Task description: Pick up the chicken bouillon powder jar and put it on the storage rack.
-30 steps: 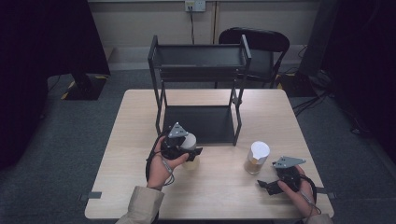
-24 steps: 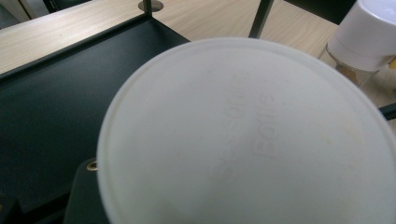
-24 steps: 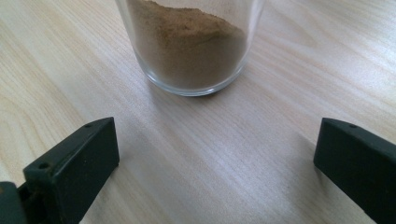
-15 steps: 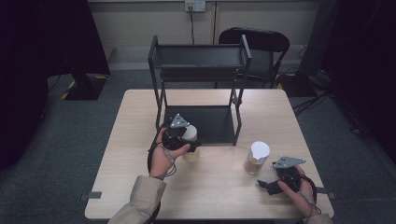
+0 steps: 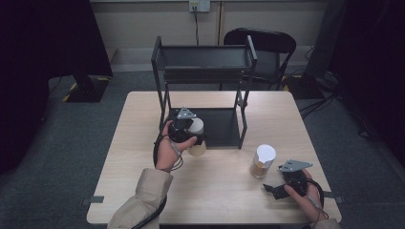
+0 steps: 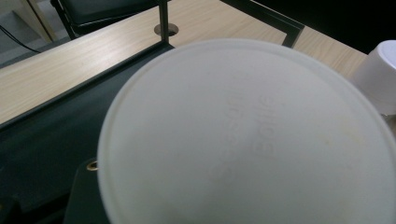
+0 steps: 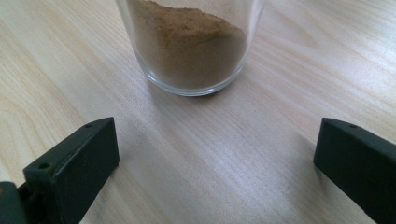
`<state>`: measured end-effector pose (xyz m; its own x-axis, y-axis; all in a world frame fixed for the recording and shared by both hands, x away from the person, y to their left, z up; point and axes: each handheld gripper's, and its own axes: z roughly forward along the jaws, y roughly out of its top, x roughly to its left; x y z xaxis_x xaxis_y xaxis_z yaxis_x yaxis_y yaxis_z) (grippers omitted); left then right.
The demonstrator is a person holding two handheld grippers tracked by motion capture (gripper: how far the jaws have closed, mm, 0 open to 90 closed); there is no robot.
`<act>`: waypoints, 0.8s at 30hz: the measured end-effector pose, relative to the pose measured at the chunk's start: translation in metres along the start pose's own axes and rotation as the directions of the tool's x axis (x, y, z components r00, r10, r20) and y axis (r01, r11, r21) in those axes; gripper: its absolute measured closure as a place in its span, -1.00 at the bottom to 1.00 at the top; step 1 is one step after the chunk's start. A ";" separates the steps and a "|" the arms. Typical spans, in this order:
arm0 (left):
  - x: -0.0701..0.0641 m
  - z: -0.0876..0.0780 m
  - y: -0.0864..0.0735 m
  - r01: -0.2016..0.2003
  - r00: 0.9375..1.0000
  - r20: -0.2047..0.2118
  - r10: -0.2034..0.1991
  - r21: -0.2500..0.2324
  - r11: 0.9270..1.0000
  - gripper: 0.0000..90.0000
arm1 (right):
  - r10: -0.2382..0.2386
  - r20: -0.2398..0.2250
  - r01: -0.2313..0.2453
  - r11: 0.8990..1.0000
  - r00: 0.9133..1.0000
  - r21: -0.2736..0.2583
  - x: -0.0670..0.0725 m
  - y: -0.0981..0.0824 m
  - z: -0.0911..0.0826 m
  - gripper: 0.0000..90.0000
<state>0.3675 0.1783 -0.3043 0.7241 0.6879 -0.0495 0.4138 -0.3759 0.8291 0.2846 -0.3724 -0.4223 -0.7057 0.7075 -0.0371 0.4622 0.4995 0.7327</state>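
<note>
While embossed lettering on the white lid (image 6: 247,135) stays too faint to read, we see our left gripper (image 5: 191,136) clamping that jar at the black rack's (image 5: 205,71) lower shelf, right gripper (image 5: 279,187) open before the second jar (image 5: 262,162)

Overhead forward-down; claw cameras close-up.

A black folding chair (image 5: 267,50) stands behind the wooden table (image 5: 143,143) on grey carpet (image 5: 71,143).
</note>
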 end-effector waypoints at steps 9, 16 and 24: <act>0.007 -0.001 0.012 0.022 1.000 0.008 -0.022 -0.014 1.000 -0.21 | 0.000 0.000 0.000 1.000 1.000 0.000 0.000 0.000 0.000 -1.00; 0.008 -0.003 0.024 0.026 1.000 -0.008 -0.026 -0.017 1.000 -0.21 | 0.000 0.000 0.000 1.000 1.000 0.000 0.000 0.000 0.000 -1.00; 0.009 -0.004 0.042 0.022 1.000 -0.010 -0.023 -0.016 1.000 -0.21 | 0.001 0.000 -0.001 1.000 1.000 0.000 0.000 0.000 0.000 -1.00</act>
<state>0.3892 0.1715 -0.2680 0.7093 0.7021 -0.0629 0.4211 -0.3505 0.8366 0.2845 -0.3724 -0.4224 -0.7052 0.7081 -0.0364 0.4629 0.4986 0.7329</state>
